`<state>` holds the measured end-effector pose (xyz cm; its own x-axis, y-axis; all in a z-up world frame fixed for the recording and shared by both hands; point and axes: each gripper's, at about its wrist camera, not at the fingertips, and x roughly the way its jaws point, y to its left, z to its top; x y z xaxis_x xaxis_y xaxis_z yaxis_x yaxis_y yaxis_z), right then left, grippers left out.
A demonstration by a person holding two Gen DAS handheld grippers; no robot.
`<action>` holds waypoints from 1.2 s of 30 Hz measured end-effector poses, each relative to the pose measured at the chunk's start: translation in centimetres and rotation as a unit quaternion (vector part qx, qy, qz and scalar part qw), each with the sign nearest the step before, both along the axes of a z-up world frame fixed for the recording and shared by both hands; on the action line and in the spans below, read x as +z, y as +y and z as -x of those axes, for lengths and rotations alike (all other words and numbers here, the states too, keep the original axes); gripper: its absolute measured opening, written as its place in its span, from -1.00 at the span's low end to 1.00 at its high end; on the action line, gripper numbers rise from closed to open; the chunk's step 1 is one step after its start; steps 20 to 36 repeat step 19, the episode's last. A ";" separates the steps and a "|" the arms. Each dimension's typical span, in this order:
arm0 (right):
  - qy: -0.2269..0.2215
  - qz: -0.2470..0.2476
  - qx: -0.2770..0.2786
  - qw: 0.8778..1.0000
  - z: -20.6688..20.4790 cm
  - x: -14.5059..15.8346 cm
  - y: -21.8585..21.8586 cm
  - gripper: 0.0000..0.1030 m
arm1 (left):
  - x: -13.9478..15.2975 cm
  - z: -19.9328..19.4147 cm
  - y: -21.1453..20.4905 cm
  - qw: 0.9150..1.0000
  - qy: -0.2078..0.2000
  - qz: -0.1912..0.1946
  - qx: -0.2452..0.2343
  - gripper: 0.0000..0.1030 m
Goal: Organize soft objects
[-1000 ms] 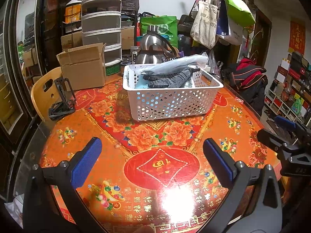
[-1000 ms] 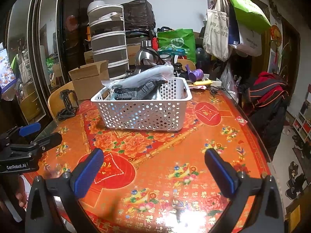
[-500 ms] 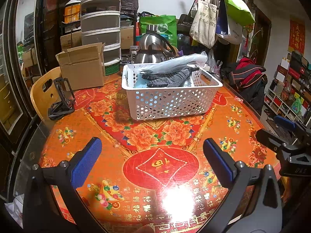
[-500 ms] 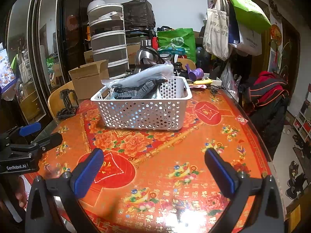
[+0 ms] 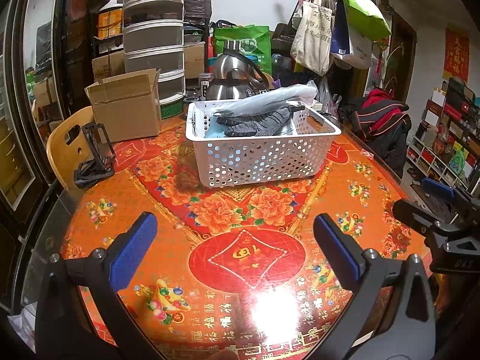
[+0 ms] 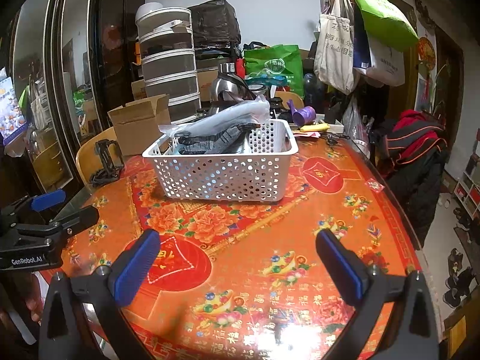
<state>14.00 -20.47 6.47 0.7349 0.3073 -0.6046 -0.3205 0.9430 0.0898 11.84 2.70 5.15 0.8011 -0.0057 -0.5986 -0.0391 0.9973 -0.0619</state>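
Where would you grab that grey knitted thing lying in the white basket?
Grip the grey glove across its middle, coming down from above: it lies flat near the basket rim, partly under a clear plastic bag, and the walls block a sideways approach.

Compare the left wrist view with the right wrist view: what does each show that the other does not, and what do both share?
Only the left wrist view shows the red wall poster and the shelves at far right, plus the right gripper from the side.

Only the right wrist view shows the purple scoop, the yellow item behind the basket, and the left gripper from the side.

Both show the white basket holding grey gloves and a plastic-wrapped bundle, the cardboard box, the steel kettle, and wide-open jaws over the orange tablecloth.
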 end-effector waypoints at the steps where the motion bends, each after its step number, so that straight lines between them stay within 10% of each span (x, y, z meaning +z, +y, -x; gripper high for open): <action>1: 0.000 0.000 0.000 1.000 0.0 -0.1 0.0 1.00 | 0.0 0.0 0.0 1.000 0.000 0.000 -0.002 1.00; 36: 0.002 0.003 0.000 1.000 0.0 -0.3 -0.1 1.00 | 0.3 0.4 -0.2 1.000 -0.010 -0.012 -0.013 1.00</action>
